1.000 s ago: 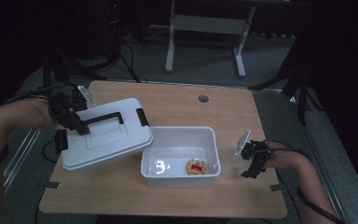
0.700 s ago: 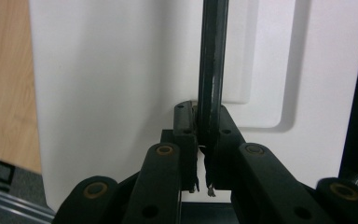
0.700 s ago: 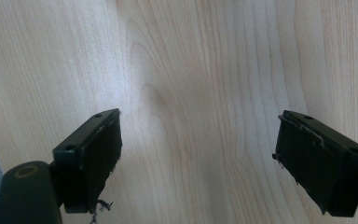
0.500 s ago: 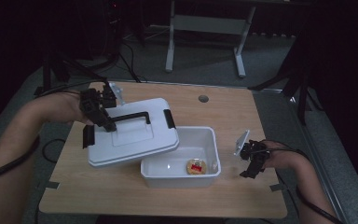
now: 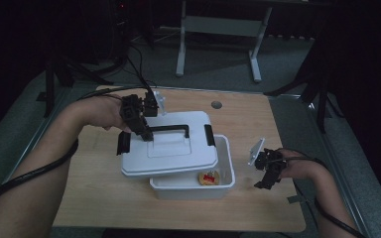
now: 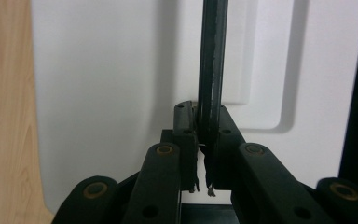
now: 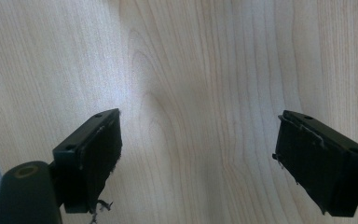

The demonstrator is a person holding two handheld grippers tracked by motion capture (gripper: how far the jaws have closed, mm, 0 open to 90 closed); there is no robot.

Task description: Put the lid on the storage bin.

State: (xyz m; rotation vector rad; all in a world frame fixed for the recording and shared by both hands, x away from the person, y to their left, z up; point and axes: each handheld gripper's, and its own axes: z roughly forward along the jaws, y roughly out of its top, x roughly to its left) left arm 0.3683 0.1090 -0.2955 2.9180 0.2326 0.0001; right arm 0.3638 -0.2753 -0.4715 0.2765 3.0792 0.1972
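Item: white lid (image 5: 171, 151) w/ black handle (image 5: 167, 129) — held tilted over the left part of the white bin (image 5: 224, 179), which sits mid-table (image 5: 104, 198). L gripper (image 5: 148, 135) clenched on the handle, pads pinching the bar (image 6: 210, 88). R gripper (image 5: 263, 184) — released, jaws wide apart over bare wood just right of bin; small round red-topped item (image 5: 209, 178) in bin.

We note the lid (image 5: 171, 151): smooth white plastic, faintly satin, with a black glossy plastic handle (image 6: 212, 60). Box (image 5: 225, 163): same white plastic. Worktop (image 7: 191, 70): pale, matt wood grain. Claw pads (image 7: 100, 149): matt black, frayed edges.
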